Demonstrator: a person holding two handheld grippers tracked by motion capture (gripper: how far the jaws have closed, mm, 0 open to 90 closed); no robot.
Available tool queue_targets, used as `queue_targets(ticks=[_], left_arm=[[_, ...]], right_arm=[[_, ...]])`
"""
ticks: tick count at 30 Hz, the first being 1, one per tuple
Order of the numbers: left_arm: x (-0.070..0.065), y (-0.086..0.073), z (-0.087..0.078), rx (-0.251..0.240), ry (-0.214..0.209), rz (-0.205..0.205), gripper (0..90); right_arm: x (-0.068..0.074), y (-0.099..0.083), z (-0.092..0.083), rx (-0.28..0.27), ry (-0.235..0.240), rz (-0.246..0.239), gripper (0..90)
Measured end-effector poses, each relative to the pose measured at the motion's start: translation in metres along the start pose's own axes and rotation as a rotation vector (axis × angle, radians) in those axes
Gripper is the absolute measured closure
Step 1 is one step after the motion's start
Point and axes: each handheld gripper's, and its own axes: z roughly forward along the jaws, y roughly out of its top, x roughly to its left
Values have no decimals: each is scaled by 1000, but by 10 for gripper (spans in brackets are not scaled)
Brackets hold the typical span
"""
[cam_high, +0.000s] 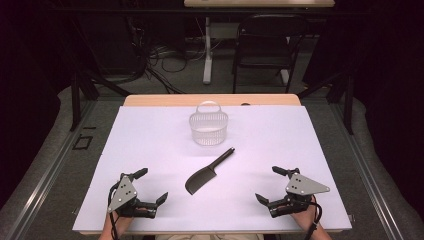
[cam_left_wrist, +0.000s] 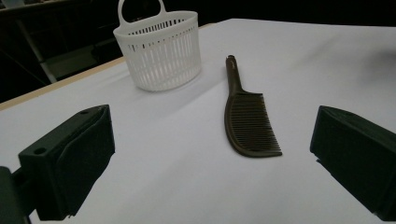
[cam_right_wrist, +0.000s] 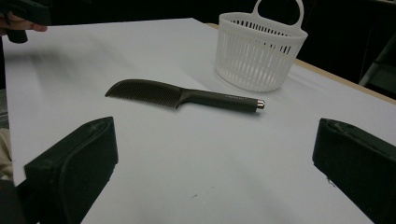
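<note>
High view: white table surface (cam_high: 280, 145), a pale wooden edge showing along its far side. White slatted basket (cam_high: 208, 127) with a loop handle stands upright toward the far middle of the table; nothing visible inside it through the slats. Dark comb (cam_high: 206, 173) lies flat near the table centre, just on the near side of the basket and apart from it, handle pointing toward the far right, toothed blade toward the near left. Left gripper (cam_high: 150, 186) sits at the near left, held in the person's left hand (cam_high: 116, 222); jaws spread wide, nothing between them. Right gripper (cam_high: 272, 185) at the near right, held in the right hand (cam_high: 306, 218); jaws likewise wide apart and empty. Both grippers are well apart from the comb, which lies between them. Left gripper view: comb (cam_left_wrist: 247, 116) ahead between the two black jaws, handle end away from the camera, basket (cam_left_wrist: 159, 49) beyond it to the left. Right gripper view: comb (cam_right_wrist: 182, 95) lies crosswise ahead, metal-tipped handle end toward the basket (cam_right_wrist: 259, 49); other hand visible at the top left corner
</note>
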Motion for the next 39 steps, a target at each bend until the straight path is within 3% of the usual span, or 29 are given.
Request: queue_targets(ticks=[11,26,39], left_arm=[[2,0,2,-3,3,-11,0],[2,0,6,10,-2,7,0],[2,-1,8,16,-12,3,0]], right_arm=[[-1,2,8,33,-7,0,0],[-5,8,34,67,3,-2,0],[-20,14,61,103,4,28,0]])
